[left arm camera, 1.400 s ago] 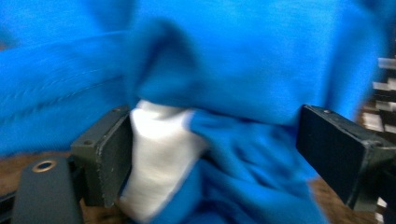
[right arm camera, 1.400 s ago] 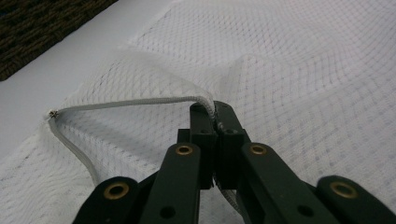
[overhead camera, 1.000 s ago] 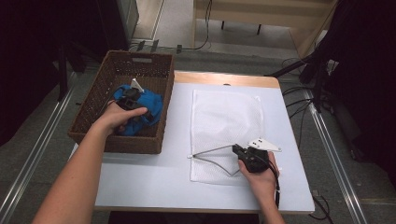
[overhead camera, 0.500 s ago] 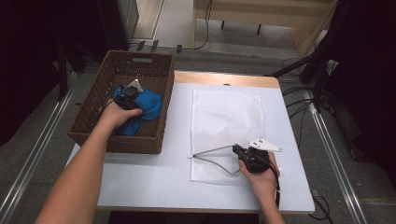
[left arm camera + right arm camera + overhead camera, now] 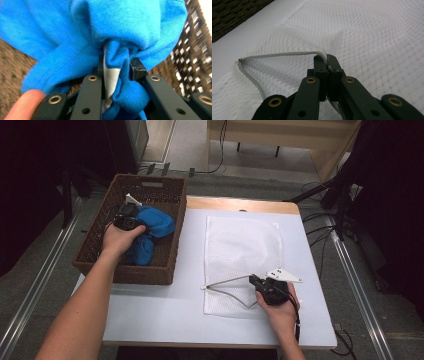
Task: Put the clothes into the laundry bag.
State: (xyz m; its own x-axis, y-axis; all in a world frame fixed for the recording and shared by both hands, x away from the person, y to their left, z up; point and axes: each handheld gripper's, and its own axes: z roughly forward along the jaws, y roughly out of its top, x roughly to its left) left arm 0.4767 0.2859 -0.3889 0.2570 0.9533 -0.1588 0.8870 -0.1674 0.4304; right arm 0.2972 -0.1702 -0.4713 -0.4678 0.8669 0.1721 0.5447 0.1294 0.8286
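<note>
Left gripper (image 5: pixel 131 218) drew back toward 9 o'clock in brown wicker basket (image 5: pixel 165 270), jaws clamped on bunched blue cotton garment (image 5: pixel 150 227), lifting it. Right gripper (image 5: pixel 257 281) stayed at 5 o'clock, pinching white mesh laundry bag (image 5: pixel 240 245) rim, mouth held open; transfer looked next.

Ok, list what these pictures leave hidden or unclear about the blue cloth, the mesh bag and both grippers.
- Blue cloth: what garment it is; bunched, cut off by the left gripper view's edges.
- Left gripper: its jaw tips, buried in cloth folds.
- Basket: whatever lies beneath the cloth.
- Mesh bag: inside hidden in the high view; opening too small.
- Right gripper: grip depth on the bag's edge, covered by its jaws.
</note>
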